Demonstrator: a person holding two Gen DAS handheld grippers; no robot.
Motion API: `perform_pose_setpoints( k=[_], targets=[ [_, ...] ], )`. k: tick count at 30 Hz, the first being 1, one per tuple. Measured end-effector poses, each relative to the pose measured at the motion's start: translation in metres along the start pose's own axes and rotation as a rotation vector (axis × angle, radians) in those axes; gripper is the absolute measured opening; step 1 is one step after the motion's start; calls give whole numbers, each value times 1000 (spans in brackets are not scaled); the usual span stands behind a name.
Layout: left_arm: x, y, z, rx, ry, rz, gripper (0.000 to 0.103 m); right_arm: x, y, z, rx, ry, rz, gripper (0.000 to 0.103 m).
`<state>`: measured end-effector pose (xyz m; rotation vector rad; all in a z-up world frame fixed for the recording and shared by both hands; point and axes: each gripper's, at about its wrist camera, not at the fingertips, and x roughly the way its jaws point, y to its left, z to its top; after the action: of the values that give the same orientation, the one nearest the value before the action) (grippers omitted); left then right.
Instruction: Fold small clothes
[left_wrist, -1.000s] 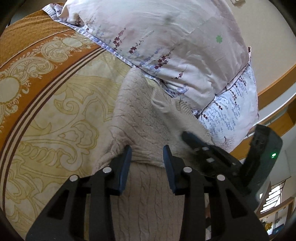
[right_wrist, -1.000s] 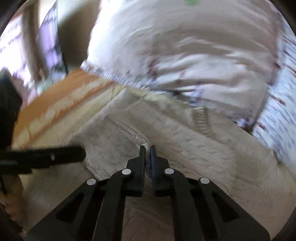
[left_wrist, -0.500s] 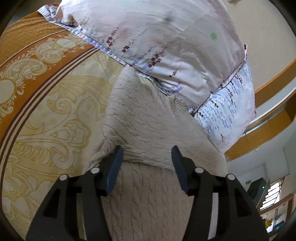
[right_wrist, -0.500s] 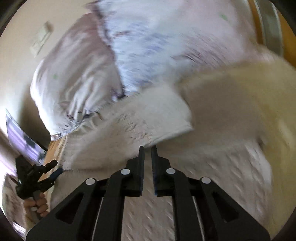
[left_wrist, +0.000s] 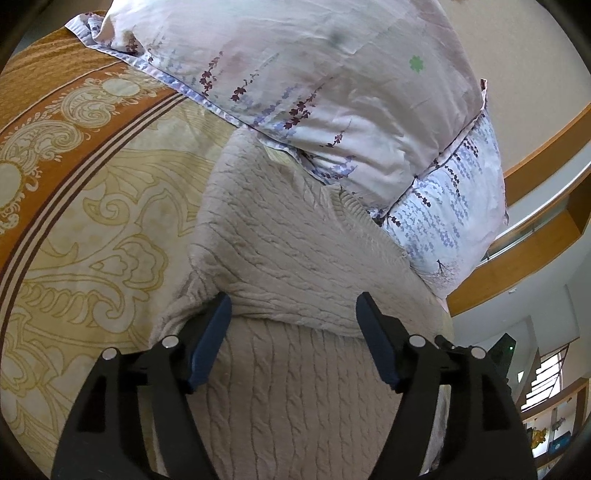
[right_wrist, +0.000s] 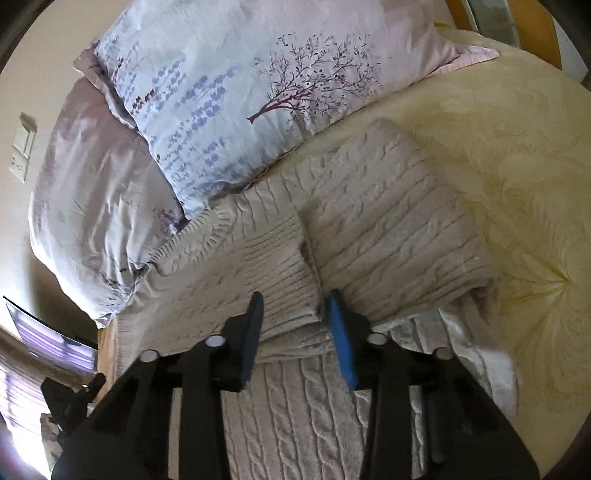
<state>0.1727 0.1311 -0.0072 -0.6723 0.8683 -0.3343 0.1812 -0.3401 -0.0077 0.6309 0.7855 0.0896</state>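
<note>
Behind everything stands a plain beige wall, and under it lies a bed with a cover that has an orange band and a pale yellow ornament pattern. Two pillows lean near the head of the bed: a pink pillow with small purple flowers, and a light blue pillow with a printed tree, which partly lies over the pink one in the right wrist view. On the cover, touching the lower edges of both pillows, lies a beige cable-knit sweater. Its two sides are folded in over the body, so in the right wrist view two folded panels meet at a line in the middle, and the ribbed edge of the left panel is on top. The left gripper hangs low over the sweater with its fingers wide apart; between them is only the knit surface and the edge of a fold, and they hold nothing. The right gripper is also apart, less wide, with the blue pad of one finger just beside the seam where the two panels meet; it clamps nothing. At the lower left of the right wrist view, part of the other black tool is visible beside the bed.
</note>
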Motion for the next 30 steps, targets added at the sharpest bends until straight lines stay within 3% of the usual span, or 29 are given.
perform_pose_setpoints(
  k=[1, 7, 10, 13, 15, 20, 30],
  targets=[
    [0, 0, 0, 2, -3, 0, 71, 1, 1, 0, -7, 6, 14, 10],
    [1, -3, -1, 13, -1, -1, 75, -23, 17, 1, -104, -142, -5, 9],
    [2, -6, -3, 21, 8, -1, 77, -2, 9, 2, -88, -72, -98, 9],
    [-3, -9, -7, 32, 21, -6, 77, 5, 7, 1, -98, -58, -119, 9],
    [-12, -11, -11, 45, 16, -23, 77, 1, 10, 1, -110, -52, -124, 11],
    [-44, -8, -21, 104, -23, 5, 77, -27, -2, -3, -92, -56, -27, 39],
    [-66, 25, -34, 61, -6, 52, 75, -72, -54, -16, -40, -94, -43, 42]
  ],
)
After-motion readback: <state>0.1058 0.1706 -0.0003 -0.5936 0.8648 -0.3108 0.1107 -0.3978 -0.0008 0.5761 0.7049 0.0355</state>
